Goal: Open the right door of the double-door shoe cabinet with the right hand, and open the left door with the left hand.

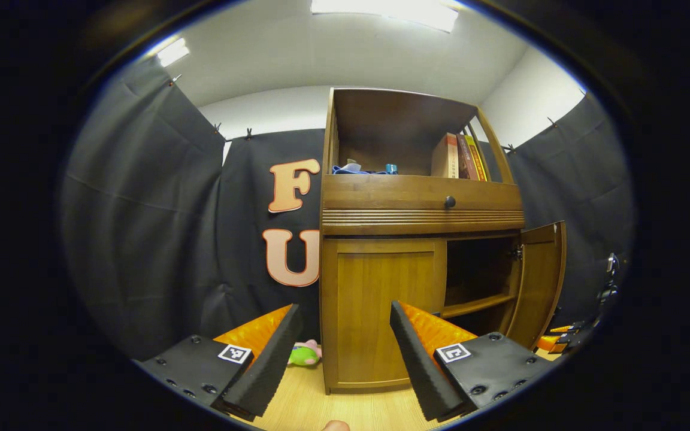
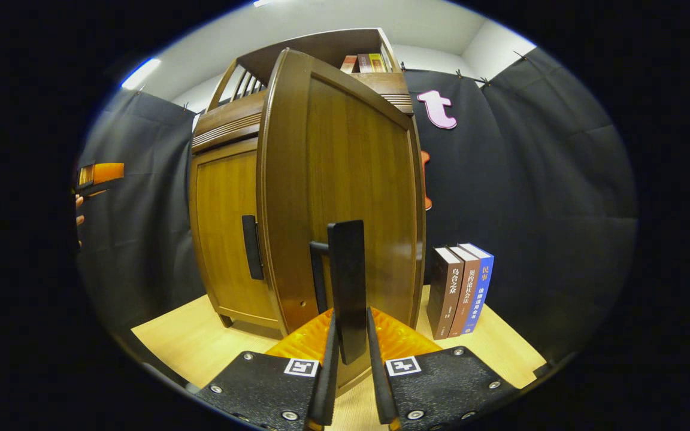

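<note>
The wooden shoe cabinet [image 1: 420, 206] stands on a light wood table. In the left gripper view its left door [image 1: 381, 311] is closed and its right door [image 1: 539, 281] is swung out, baring dark inner shelves. My left gripper [image 1: 345, 353] is open, a short way in front of the closed left door, holding nothing. In the right gripper view my right gripper [image 2: 350, 335] is shut on the right door's black handle [image 2: 346, 281], with the open right door [image 2: 345, 197] close ahead. The left door's black handle [image 2: 252, 246] is free. The left gripper [image 2: 99, 173] and a hand appear far left.
Three books [image 2: 462, 290] stand upright on the table [image 2: 201, 341] just right of the open door. More books [image 1: 459, 157] and blue items [image 1: 363, 169] sit on the top shelf. A drawer knob [image 1: 450, 202] sits above the doors. A pink-green toy [image 1: 304, 353] lies left of the cabinet.
</note>
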Demonstrator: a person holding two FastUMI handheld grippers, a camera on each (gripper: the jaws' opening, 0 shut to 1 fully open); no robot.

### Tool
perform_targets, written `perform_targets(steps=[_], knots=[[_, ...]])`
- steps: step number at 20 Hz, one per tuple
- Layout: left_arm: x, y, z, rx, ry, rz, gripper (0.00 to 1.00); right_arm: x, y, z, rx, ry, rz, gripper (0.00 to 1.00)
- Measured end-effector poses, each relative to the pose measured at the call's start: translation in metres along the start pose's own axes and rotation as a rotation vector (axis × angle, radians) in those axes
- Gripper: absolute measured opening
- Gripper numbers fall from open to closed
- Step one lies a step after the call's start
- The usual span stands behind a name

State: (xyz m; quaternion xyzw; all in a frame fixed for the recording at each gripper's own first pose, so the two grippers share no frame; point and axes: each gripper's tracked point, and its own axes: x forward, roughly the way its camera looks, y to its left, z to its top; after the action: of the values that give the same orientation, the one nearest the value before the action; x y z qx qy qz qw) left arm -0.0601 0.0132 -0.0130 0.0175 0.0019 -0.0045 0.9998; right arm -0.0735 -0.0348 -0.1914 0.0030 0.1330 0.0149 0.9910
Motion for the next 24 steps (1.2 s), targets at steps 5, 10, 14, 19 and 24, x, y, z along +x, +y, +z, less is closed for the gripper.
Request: perform_targets(steps=[5,10,14,19,24], knots=[[0.001,-0.005,0.000,-0.002,0.000,-0.007,0.95,-0.010,-0.015,0.003,-0.006,-0.013,-0.027,0.21],[0.003,-0.012,-0.006,-0.012,0.016,-0.016,0.96,-0.022,-0.039,0.004,-0.014,-0.026,-0.079,0.14],[0.003,-0.015,-0.008,0.013,0.008,0.004,0.97,-0.027,-0.053,0.005,-0.017,-0.028,-0.106,0.12],[0.003,-0.036,-0.016,0.012,0.029,-0.037,0.95,-0.032,-0.070,0.007,-0.007,-0.038,-0.127,0.11],[0.004,-0.049,-0.021,0.006,0.042,-0.057,0.96,-0.042,-0.089,0.012,-0.024,-0.051,-0.151,0.11]])
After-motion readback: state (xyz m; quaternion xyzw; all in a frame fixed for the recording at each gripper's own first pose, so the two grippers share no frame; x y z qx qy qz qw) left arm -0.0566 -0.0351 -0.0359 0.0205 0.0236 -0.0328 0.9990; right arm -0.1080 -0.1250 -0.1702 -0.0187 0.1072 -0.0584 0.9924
